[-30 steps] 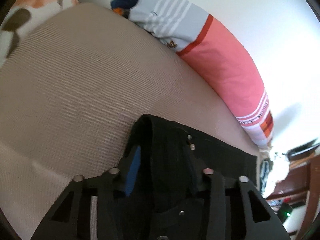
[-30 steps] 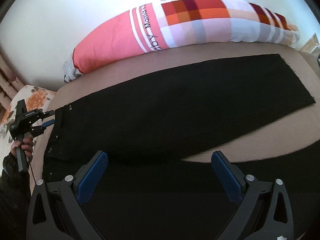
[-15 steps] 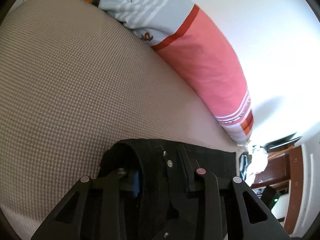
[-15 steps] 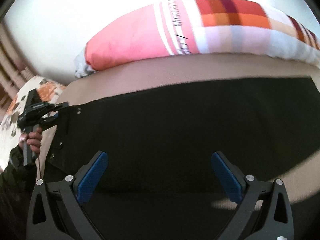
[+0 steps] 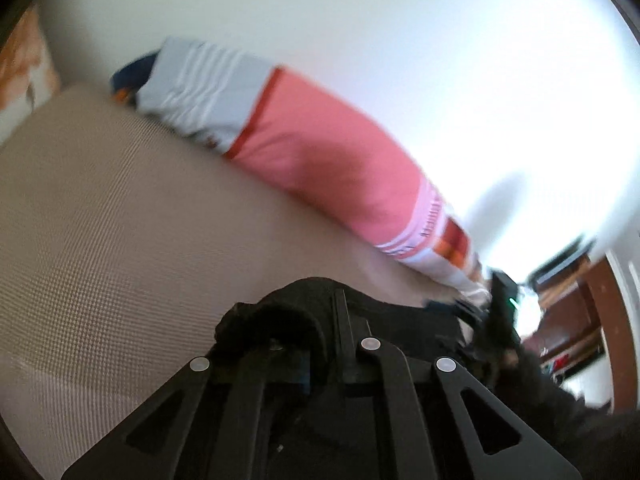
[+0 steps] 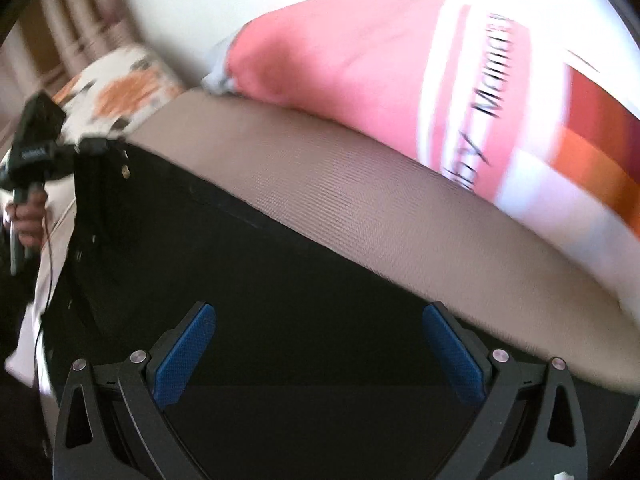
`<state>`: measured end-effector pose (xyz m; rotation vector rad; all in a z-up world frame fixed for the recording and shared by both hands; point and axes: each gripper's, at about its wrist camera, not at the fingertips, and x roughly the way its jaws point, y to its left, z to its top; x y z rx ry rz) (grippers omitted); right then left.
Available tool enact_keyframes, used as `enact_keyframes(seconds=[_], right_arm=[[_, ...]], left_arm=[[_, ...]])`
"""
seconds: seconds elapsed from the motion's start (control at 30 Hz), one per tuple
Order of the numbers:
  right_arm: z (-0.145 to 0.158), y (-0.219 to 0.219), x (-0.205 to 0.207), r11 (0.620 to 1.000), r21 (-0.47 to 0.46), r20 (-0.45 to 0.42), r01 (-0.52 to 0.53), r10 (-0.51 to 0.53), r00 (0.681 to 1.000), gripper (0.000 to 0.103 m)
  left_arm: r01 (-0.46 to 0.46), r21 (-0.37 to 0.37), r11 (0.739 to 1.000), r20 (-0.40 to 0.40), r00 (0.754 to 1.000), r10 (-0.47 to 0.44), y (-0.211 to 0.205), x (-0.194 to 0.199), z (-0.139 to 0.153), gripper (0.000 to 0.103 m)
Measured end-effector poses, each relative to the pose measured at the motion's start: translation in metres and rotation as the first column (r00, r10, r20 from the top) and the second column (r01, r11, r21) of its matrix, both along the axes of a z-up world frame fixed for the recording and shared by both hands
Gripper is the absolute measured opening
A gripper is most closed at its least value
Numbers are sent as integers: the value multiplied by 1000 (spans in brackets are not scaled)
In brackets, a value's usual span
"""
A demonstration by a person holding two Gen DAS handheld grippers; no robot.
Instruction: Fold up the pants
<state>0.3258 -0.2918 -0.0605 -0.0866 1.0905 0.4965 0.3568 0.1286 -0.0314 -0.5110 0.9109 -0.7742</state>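
Black pants [image 6: 280, 280] lie lengthwise on a beige mattress [image 6: 340, 200]. In the left wrist view the waistband [image 5: 296, 312] is bunched up between the fingers of my left gripper [image 5: 312, 344], whose jaws are closing tight on it, lifted a little off the bed. The right wrist view shows that same left gripper [image 6: 92, 148] at the far left, held by a hand [image 6: 28, 220], pinching the waist corner. My right gripper [image 6: 320, 340] hovers open over the upper part of the pants. Its blue pads [image 6: 188, 352] stand wide apart with nothing between them.
A long pink, white and checked bolster [image 6: 400, 68] lies along the white wall behind the pants. A floral pillow [image 6: 116, 92] sits at the head end. Dark wooden furniture [image 5: 576, 312] stands beyond the bed's foot. Bare mattress stretches left of the waistband [image 5: 100, 240].
The left gripper has shut on the waistband and risen with it. The right gripper has slid along the pants toward the waist and rolled, staying open.
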Motion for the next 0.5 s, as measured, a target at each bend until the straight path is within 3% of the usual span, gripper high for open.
enact_keyframes(seconds=[0.13,0.23,0.4,0.47,0.5], right_arm=[[-6,2,26,987,-6,-88,-162,161,983,103],[-12,5,44,961,15,-166,-276,275,947,95],[-30,4,59,913,36,-295,-406,398,869,69],[-37,-1,55,898,27,-331,-438,422,844,48],[-40,-5,53,892,10,-341,-452,428,837,45]], left_arm=[[34,-21,999,76,997,-32,8,-20,20,8],[38,-28,999,112,993,-35,11,-30,30,8],[12,-15,1000,109,994,-10,11,-35,31,8],[3,-13,1000,102,995,-1,12,-36,31,8],[1,-10,1000,102,995,0,12,-36,31,8]])
